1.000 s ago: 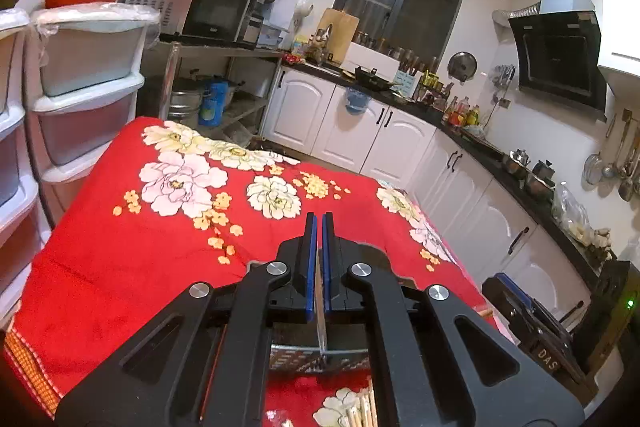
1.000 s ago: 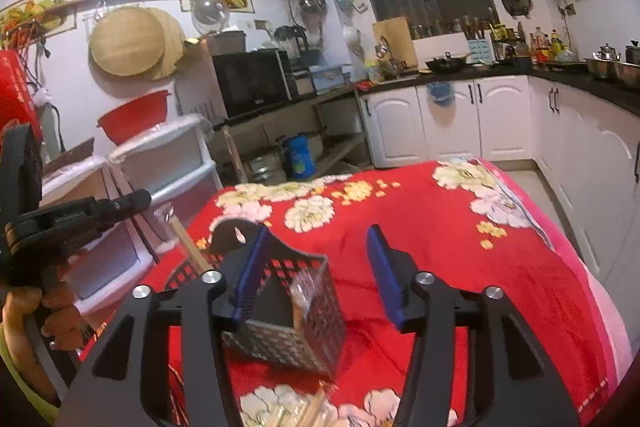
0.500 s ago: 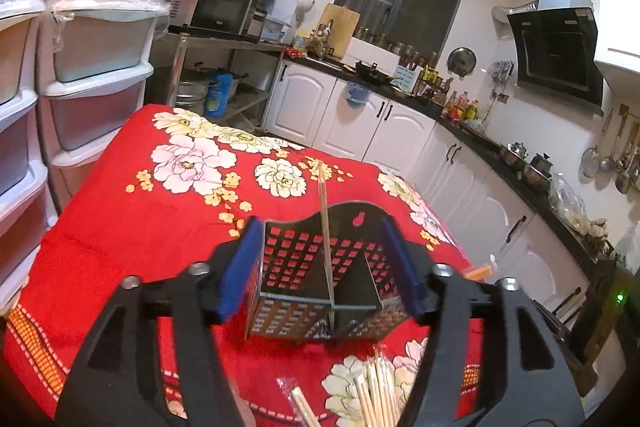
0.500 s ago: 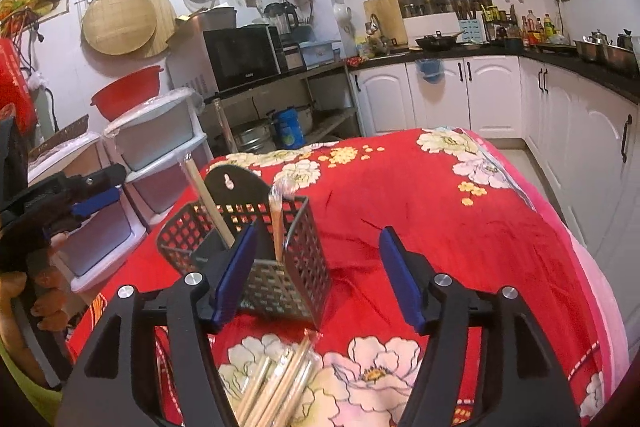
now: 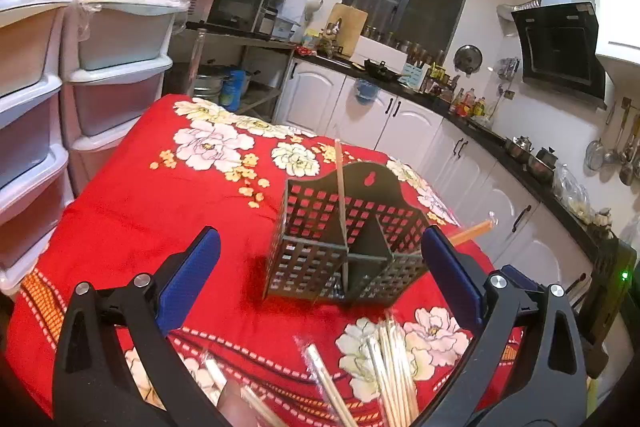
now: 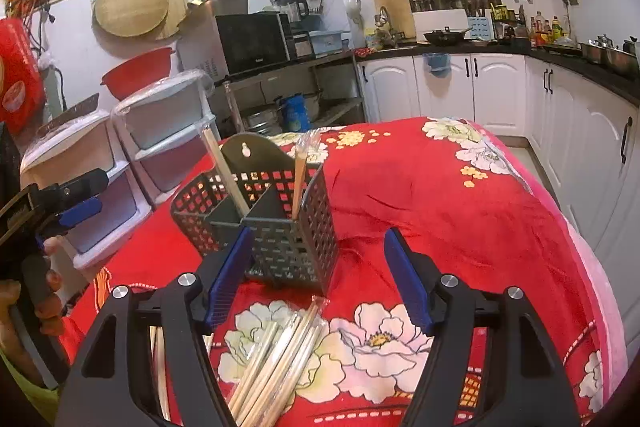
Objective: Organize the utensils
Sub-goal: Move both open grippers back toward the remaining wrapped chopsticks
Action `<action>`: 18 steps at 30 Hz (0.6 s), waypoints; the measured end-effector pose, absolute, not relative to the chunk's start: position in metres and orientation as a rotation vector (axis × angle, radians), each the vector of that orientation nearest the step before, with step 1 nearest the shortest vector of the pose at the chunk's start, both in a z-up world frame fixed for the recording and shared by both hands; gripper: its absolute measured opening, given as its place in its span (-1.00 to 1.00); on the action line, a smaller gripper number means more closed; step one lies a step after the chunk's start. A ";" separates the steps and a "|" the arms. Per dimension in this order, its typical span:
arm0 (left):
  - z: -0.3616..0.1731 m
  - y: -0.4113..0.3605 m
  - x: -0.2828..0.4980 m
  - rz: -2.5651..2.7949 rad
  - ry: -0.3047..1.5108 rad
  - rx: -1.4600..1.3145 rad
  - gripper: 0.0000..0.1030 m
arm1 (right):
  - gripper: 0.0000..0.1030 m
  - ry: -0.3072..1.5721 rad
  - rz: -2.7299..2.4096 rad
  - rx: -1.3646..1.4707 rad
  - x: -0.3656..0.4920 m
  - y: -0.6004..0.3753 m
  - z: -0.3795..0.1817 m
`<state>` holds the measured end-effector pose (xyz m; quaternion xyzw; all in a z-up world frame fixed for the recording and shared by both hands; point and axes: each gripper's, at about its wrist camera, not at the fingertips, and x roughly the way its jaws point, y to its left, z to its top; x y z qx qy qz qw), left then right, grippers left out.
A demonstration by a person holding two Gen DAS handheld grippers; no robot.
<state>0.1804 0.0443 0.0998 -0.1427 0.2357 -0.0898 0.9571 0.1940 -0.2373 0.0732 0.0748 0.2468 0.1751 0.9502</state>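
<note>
Covering the table is a red flowered cloth point(image 6: 460, 211); the dark holder basket point(image 5: 348, 247) stands mid-cloth (two sticks inside). Loose chopsticks point(image 6: 280, 355) lie at the near edge. Left gripper point(image 5: 320, 267) and right gripper point(image 6: 320, 279) are opening, holding nothing. Go low, pinch one pair gently.

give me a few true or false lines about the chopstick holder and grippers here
1. The dark perforated plastic holder stands upright on the red floral tablecloth. True.
2. The holder is empty. False: sticks stand in it.
3. The left gripper is clamped on a chopstick. False: its jaws are opening, gripping nothing.
4. Loose pale wooden chopsticks lie on the cloth before the holder. True.
5. The right gripper holds the holder. False: its jaws are opening, empty.
</note>
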 end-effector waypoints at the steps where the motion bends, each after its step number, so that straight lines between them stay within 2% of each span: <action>1: 0.098 0.045 0.178 -0.181 0.481 -0.293 0.78 | 0.28 0.505 0.358 0.150 0.192 -0.237 0.072; 18: 0.063 0.076 0.142 -0.103 0.555 -0.337 0.78 | 0.28 0.562 0.404 0.109 0.174 -0.217 0.054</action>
